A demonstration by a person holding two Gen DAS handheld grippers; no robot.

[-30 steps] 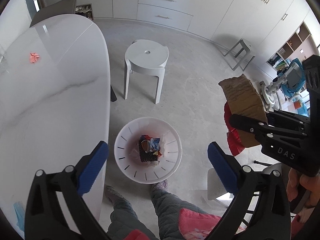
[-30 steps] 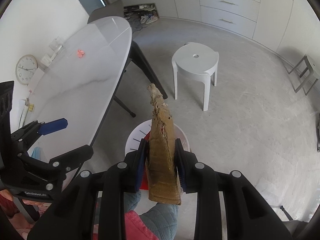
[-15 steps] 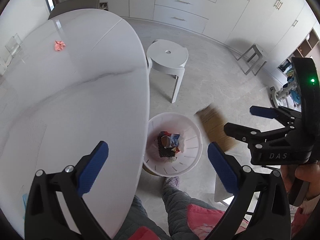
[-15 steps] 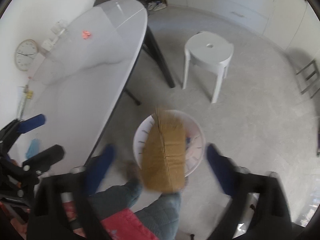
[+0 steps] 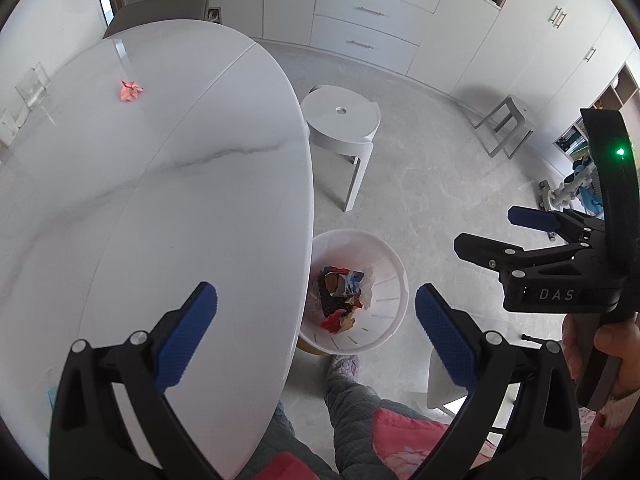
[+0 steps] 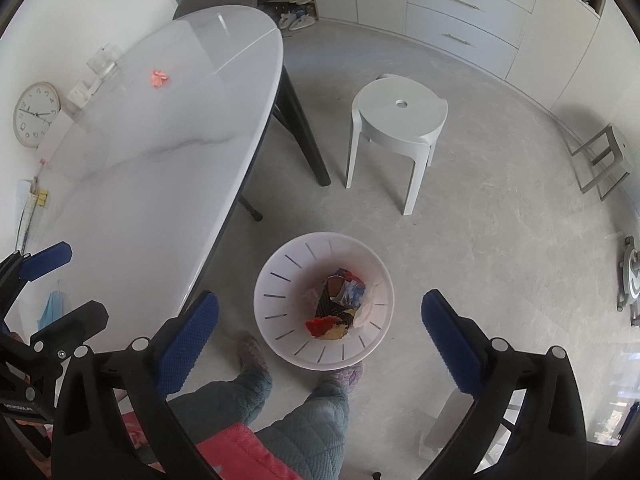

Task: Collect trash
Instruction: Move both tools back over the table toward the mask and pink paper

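Observation:
A white trash bin (image 6: 280, 264) stands on the floor by the table edge, with mixed trash (image 6: 338, 308) at its bottom; it also shows in the left wrist view (image 5: 390, 264). A crumpled pink scrap (image 5: 131, 90) lies far back on the white marble table (image 5: 160, 184); it also shows in the right wrist view (image 6: 159, 78). My left gripper (image 5: 316, 326) is open and empty over the table edge. My right gripper (image 6: 320, 332) is open and empty above the bin, and also shows in the left wrist view (image 5: 496, 234).
A white stool (image 6: 398, 120) stands on the floor beyond the bin. A grey stool (image 6: 604, 160) sits at the right by the cabinets. A blue face mask (image 6: 52, 308) lies on the near table end. The person's legs and slippers (image 6: 252, 354) are beside the bin.
My right gripper opened and let go of the brown cardboard piece, which dropped toward the bin. The left gripper moved further over the table.

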